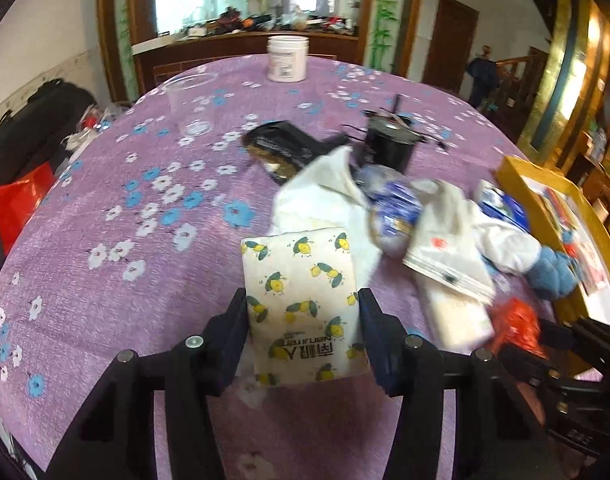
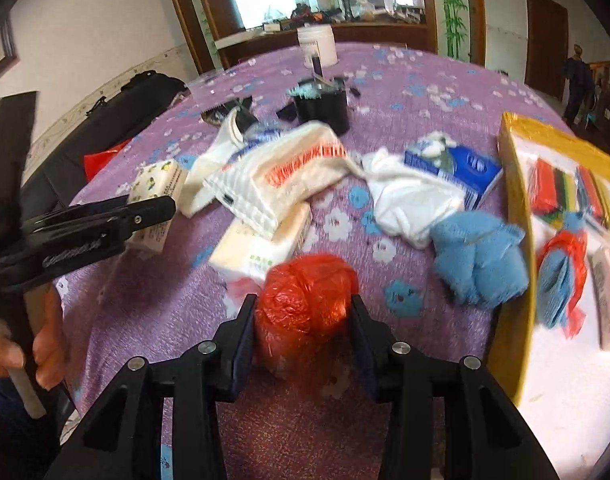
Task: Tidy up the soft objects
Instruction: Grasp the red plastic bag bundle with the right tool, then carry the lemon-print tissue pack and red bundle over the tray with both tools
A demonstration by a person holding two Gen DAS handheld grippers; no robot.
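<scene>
Left gripper (image 1: 303,332) clamped on a lemon-print tissue pack (image 1: 301,304), both pads pressed to its sides, pack lifted a little above the purple flowered tablecloth (image 1: 145,260)

Right gripper (image 2: 303,336) closed around a crumpled red plastic bag (image 2: 305,304), pads touching it on either side, just above the cloth

Beyond the red bag, a cream tissue pack (image 2: 261,248) partly under a white cloth bag with red print (image 2: 281,172); to the right a white garment (image 2: 409,200) touching a blue-and-white packet (image 2: 453,168), and a blue plush towel (image 2: 477,264) against the yellow wall of a tray (image 2: 513,216)

In the tray: coloured cloths, another blue-and-red bundle, a pink pack

Farther back: black pot (image 2: 325,108), white jar (image 2: 317,46), clear plastic cup (image 1: 191,104)
</scene>
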